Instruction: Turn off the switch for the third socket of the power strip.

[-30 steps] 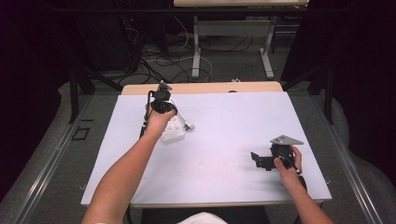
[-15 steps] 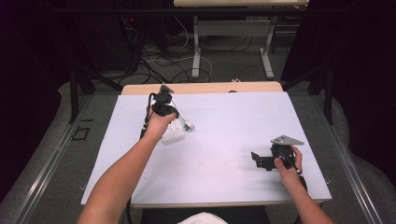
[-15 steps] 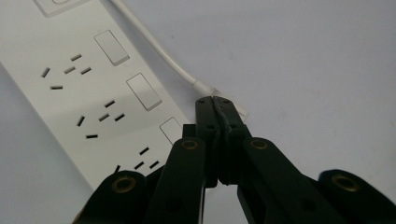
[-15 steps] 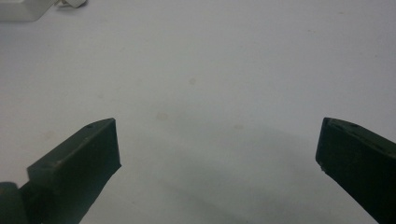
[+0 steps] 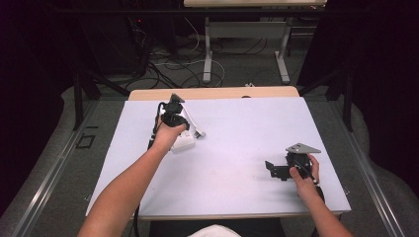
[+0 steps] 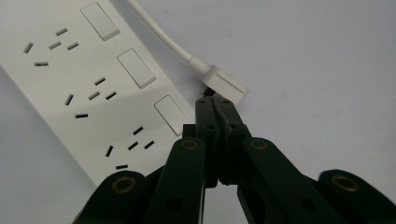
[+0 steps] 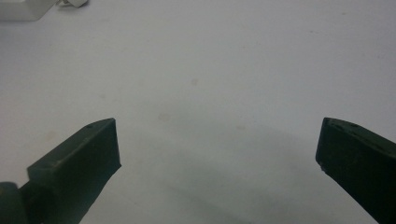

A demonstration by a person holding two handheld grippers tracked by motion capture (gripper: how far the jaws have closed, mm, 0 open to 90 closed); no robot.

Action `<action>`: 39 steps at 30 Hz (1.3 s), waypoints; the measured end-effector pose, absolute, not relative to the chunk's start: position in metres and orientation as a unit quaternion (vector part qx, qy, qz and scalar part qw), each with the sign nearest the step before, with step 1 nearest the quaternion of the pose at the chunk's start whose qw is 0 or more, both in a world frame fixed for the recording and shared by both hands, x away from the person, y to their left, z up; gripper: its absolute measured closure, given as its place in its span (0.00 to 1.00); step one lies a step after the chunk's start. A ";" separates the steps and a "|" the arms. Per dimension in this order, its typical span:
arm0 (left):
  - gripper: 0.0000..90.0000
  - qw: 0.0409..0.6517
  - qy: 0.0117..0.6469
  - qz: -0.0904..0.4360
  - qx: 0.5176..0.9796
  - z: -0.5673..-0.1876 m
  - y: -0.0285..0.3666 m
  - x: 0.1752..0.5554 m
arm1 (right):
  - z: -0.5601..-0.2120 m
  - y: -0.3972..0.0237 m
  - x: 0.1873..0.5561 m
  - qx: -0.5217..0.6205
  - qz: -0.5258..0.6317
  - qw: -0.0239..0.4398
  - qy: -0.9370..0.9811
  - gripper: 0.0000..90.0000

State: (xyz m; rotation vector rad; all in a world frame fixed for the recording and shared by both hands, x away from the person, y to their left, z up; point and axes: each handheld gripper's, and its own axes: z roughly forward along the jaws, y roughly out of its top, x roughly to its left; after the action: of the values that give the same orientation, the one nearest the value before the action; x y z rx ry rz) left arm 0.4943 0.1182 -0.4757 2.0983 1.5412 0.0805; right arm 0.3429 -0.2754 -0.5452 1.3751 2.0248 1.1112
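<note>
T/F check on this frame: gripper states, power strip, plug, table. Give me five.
1. The left gripper is shut. True.
2. The right gripper is shut on the plug. False: it is open over bare table.
3. The white power strip has rocker switches beside its sockets. True.
4. The white plug is inserted in the power strip. False: it lies on the table beside the strip.
5. The left gripper's fingers point at the plug. True.
</note>
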 end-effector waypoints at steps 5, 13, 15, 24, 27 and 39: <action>1.00 0.259 0.573 0.028 0.777 -0.482 0.118 0.495 | -0.545 -0.276 0.343 0.497 0.403 0.225 0.735 0.00; 1.00 0.249 0.579 0.025 0.776 -0.493 0.118 0.497 | -0.546 -0.276 0.343 0.495 0.402 0.226 0.736 0.00; 1.00 0.247 0.580 0.025 0.776 -0.494 0.118 0.498 | -0.545 -0.276 0.343 0.497 0.403 0.225 0.735 0.00; 1.00 0.245 0.587 0.023 0.771 -0.502 0.118 0.501 | -0.546 -0.276 0.343 0.494 0.402 0.227 0.737 0.00; 1.00 0.244 0.588 0.021 0.771 -0.504 0.118 0.502 | -0.546 -0.276 0.343 0.496 0.402 0.225 0.736 0.00; 1.00 0.247 0.589 0.013 0.770 -0.513 0.118 0.501 | -0.546 -0.276 0.343 0.494 0.401 0.225 0.738 0.00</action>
State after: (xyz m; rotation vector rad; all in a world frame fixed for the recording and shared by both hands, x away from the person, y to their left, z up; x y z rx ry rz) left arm 0.5013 0.1182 -0.5131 2.0985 1.6052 0.0342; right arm 0.3435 -0.2764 -0.5462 1.3627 2.0350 1.1060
